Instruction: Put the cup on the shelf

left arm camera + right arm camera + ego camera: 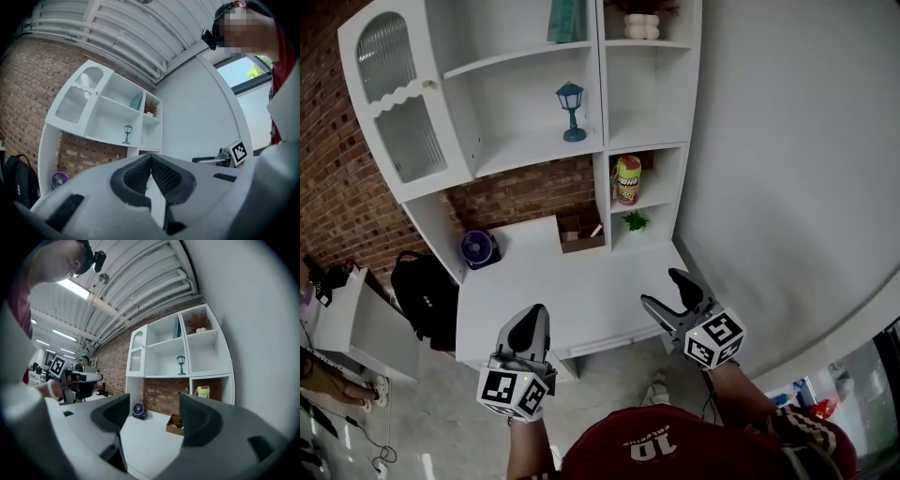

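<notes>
The cup (pixel 626 180), yellow-green with a printed label, stands upright in a small compartment of the white shelf unit (pixel 602 122); the right gripper view has it too (pixel 202 391). My left gripper (pixel 528 330) hovers over the near edge of the white desk (pixel 581 291), jaws shut with nothing between them (pixel 151 159). My right gripper (pixel 662 292) is over the desk's right front corner, open and empty (pixel 154 413). Both point toward the shelf and are well short of the cup.
A blue lantern (pixel 571 111) stands on a wider shelf. On the desk are a purple fan (pixel 477 248) and a wooden box (pixel 580 232); a small plant (pixel 635 221) sits below the cup. A black backpack (pixel 425 291) lies left. A white wall bounds the right.
</notes>
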### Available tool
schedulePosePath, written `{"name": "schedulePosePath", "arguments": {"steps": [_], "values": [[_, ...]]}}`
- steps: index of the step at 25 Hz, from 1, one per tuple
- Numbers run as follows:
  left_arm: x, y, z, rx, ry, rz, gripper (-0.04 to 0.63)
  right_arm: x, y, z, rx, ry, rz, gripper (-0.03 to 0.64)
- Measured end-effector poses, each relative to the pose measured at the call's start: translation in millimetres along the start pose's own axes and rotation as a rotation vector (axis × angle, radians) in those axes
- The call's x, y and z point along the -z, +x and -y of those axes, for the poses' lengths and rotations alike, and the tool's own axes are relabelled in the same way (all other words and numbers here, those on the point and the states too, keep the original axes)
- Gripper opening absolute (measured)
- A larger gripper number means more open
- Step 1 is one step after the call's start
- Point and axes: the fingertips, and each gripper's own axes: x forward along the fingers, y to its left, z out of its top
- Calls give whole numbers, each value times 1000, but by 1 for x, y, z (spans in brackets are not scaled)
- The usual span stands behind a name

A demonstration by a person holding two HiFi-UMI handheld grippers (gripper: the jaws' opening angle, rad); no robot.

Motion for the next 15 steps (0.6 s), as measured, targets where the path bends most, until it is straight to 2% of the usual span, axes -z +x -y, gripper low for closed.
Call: {"name": "schedulePosePath", "arguments": {"steps": [5,9,12,15], "values": [[-3,3,3,10,-9,12,5,-6,3,-10,-60,32,8,235],[-4,6,5,11,-17,15,5,-10,3,-9,-57,15,19,196],[-5,7,5,12,-21,18,5,-17,1,-8,-46,-7,51,133],[-3,7,4,14,-18,18,5,-20,1,-9,-43,-18,60,116]]}}
